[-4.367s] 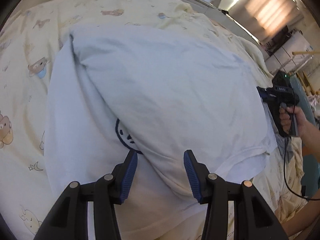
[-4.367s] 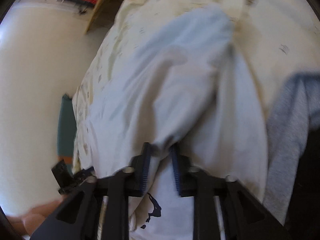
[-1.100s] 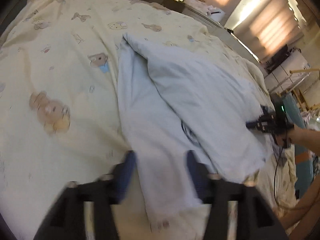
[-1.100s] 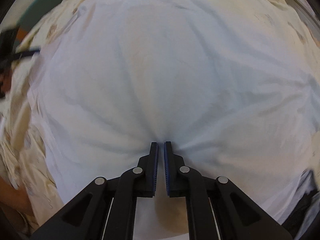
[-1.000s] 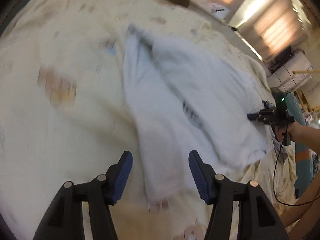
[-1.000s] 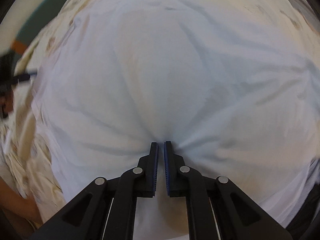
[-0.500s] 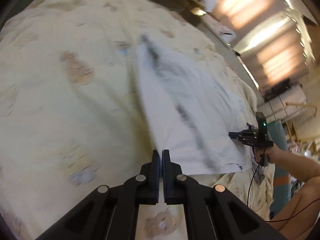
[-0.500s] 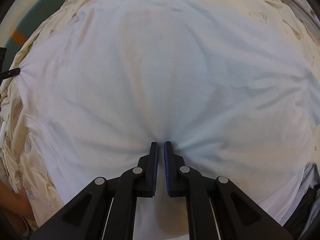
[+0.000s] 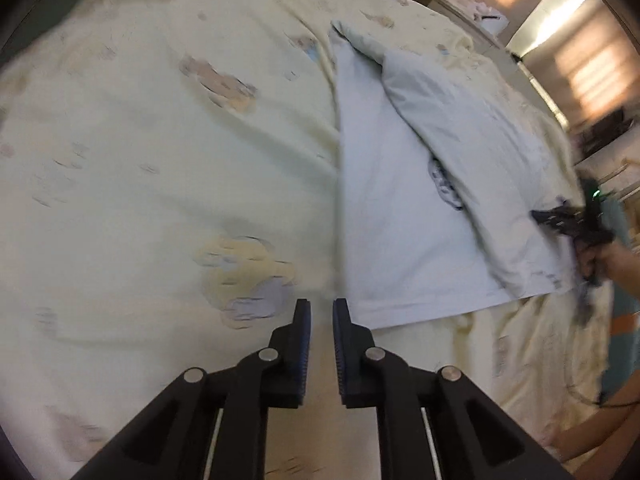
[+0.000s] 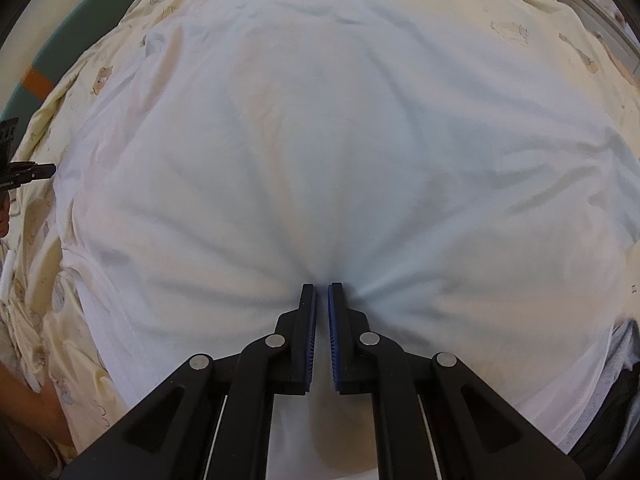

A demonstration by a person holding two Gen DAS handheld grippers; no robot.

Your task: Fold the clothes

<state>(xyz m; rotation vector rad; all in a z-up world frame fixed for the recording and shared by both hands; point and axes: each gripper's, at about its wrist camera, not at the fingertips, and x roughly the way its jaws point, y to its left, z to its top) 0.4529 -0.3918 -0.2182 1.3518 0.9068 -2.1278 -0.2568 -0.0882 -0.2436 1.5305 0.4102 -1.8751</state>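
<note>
Bedspread (image 9: 160, 140), pale yellow with bear prints, fills both views and carries the work. White shirt (image 9: 400, 216) lies spread on it; one side panel is turned over the middle, its edge running as a slanting ridge across the body, with a dark print (image 9: 444, 184) peeping from under the flap. Near hem lies straight along the bed edge in the left wrist view.

Grey garment (image 10: 624, 356) shows at the right margin of the right wrist view, partly under or beside the shirt; which, I cannot tell.

Right gripper (image 10: 322, 292) is clenched on a pinch of the white shirt, wrinkles fanning out from the tips across the cloth. Seen from the left wrist view, it sits at the shirt's far edge with the person's hand (image 9: 600, 256) behind it.

Left gripper (image 9: 321, 308) has its jaws nearly together with a narrow gap, nothing between them, tips just beside the shirt's near corner over bare bedspread.

Judgement: a lengthwise fold is in hand, one side laid over and held by the right. Whether that flap is being set down or lifted for adjustment, the frames do not settle. Any further fold needs the left to take a firm bite on cloth at the near hem corner, both layers caught, flap kept flat.
</note>
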